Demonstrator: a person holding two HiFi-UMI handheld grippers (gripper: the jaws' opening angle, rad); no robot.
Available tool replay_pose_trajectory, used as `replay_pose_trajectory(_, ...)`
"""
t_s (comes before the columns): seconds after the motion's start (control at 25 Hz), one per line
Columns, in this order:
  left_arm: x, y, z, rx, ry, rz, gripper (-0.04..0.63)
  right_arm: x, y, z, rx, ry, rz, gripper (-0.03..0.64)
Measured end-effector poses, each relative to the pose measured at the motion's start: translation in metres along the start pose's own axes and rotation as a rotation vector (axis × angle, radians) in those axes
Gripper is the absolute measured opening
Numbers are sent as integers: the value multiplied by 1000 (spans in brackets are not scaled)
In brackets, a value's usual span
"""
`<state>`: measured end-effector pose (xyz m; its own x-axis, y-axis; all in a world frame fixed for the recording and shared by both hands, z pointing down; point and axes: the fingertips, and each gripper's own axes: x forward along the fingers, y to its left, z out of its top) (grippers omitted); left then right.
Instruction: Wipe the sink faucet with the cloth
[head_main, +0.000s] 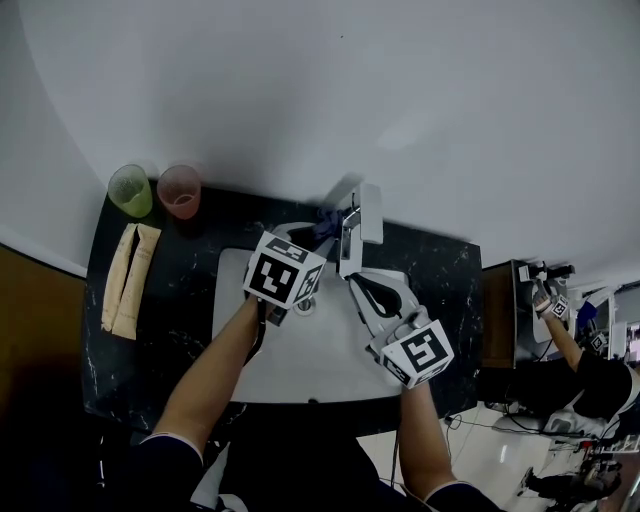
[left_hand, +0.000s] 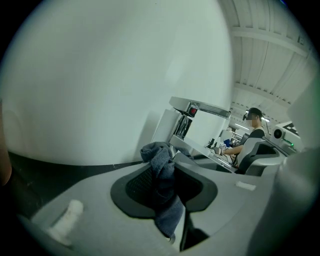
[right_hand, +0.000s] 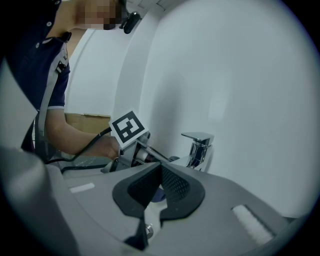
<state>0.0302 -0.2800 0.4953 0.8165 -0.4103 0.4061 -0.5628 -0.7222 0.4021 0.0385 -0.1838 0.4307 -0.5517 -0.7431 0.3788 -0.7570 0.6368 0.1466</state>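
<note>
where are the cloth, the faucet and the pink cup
cloth (left_hand: 164, 197), left gripper view, on its bunched middle fold
faucet (right_hand: 199, 150), right gripper view, on its upright chrome body
pink cup (head_main: 180, 191), head view, on the middle of the cup

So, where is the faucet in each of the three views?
Head view: faucet at centre, behind the sink.
Left gripper view: faucet right of centre, beyond the held cloth.
Right gripper view: faucet right of centre, above the jaws.
Shared landmark: white wall behind it.

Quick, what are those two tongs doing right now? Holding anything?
Left tongs: closed on the blue-grey cloth.
Right tongs: closed, holding nothing.
</note>
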Motion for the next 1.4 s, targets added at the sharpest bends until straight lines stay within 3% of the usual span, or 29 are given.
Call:
replay_pose_trajectory(0.44, 14, 22, 20, 12, 2, 60, 106, -1, 0, -3, 19, -9, -1, 5)
replay_pose_trajectory(0.68, 2, 9, 53, 8, -137, 7, 106, -2, -1, -3, 33, -21, -3, 5)
replay_pose_trajectory(0.88, -13, -6, 85, 61, -235, -18, 104, -2, -1, -3, 41, -33, -5, 5)
replay_pose_trajectory(1.2, -32, -31, 94, 165, -279, -44, 104, -2, -3, -4, 61, -42, -10, 5)
replay_pose_trajectory(1.4, -34, -39, 73, 158, -252, -66, 106, -2, -3, -5, 67, -43, -18, 5)
